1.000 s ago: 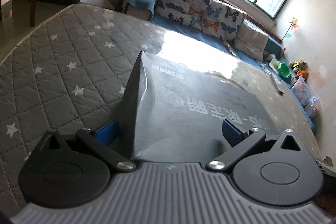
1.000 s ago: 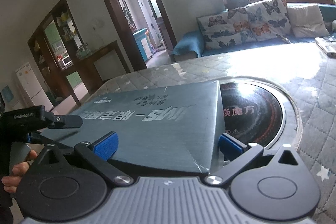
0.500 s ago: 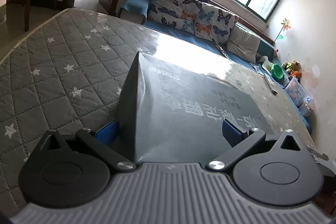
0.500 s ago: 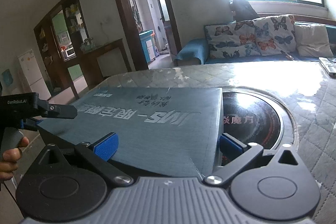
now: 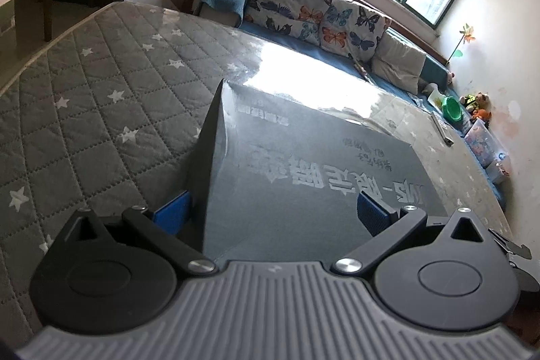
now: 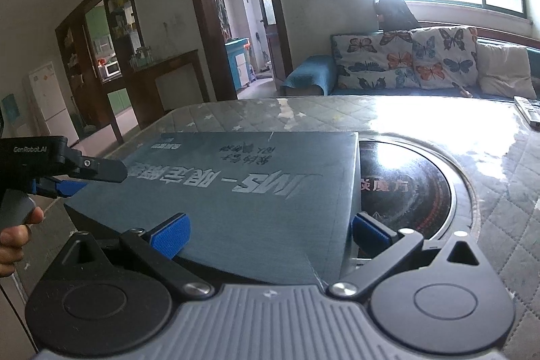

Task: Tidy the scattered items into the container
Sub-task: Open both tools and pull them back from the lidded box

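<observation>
- In the right wrist view, a person's hand [image 6: 13, 238] at the far left edge held the left gripper [image 6: 72, 181], its black upper finger lying on top of one end of the grey box lid [image 6: 243, 191] and a blue pad just under that edge
- The grey box lid, printed with pale lettering, stood between the two grippers, above the quilted grey star-patterned table cover [image 6: 499, 225]; whether it rested on anything underneath could not be told
- The right gripper [image 6: 270, 235] had its jaws spread wide across the near corner of the lid, the left blue pad [image 6: 170, 235] lying over the lid's top face, the right blue pad [image 6: 369, 233] just beside its side wall
- Right of the lid, a round black glossy disc [image 6: 405, 188] with a metal rim sat in the table cover, partly hidden by the lid
- In the left wrist view, the left gripper [image 5: 273, 215] was likewise spread wide over the lid [image 5: 303, 174], one blue pad [image 5: 172, 213] beside the lid's dark side wall, the other blue pad [image 5: 371, 215] over the top face; firm contact could not be told
- A sofa with butterfly cushions [image 5: 317, 12] stood beyond the table
</observation>
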{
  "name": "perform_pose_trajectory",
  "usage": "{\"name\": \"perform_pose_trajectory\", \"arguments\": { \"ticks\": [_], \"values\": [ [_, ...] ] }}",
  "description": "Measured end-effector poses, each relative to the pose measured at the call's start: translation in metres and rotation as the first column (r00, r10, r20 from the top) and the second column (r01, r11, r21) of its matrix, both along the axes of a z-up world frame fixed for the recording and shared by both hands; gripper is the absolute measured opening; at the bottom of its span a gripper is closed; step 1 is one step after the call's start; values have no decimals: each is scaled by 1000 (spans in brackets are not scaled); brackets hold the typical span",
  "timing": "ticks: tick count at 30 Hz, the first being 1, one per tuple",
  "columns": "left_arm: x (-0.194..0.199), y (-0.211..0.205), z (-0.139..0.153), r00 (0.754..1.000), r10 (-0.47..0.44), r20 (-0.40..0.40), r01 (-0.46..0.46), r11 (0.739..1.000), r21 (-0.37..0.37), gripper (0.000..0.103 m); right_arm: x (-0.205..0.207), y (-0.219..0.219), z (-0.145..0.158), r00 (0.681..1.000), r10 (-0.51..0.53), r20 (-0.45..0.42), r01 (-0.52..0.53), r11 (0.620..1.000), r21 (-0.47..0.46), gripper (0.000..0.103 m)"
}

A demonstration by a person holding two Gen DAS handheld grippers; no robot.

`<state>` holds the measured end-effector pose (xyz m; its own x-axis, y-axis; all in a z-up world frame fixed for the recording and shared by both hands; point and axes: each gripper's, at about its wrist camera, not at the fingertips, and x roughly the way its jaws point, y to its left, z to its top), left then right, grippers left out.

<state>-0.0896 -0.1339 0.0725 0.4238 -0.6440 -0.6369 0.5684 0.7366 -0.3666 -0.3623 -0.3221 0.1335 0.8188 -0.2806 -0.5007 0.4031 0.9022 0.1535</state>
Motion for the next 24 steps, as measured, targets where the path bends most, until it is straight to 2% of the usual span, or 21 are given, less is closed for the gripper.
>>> {"name": "perform_pose_trajectory", "arguments": {
  "ticks": [8, 16, 24],
  "values": [
    [-3, 4, -2, 1000, 11, -3, -11, 1000, 23, 103, -9, -4, 1, 1000, -3, -9, 3, 999, 41, 103],
    [-9, 28, 2, 998, 51, 35, -52, 998, 26, 103, -16, 2, 3, 1000, 1, -25, 0, 1000, 24, 103],
    [-13, 72, 2, 990, 126, 56, -128, 991, 43, 103, -61, -13, 5, 995, -74, -61, 75, 997, 18, 103]
  ]
}}
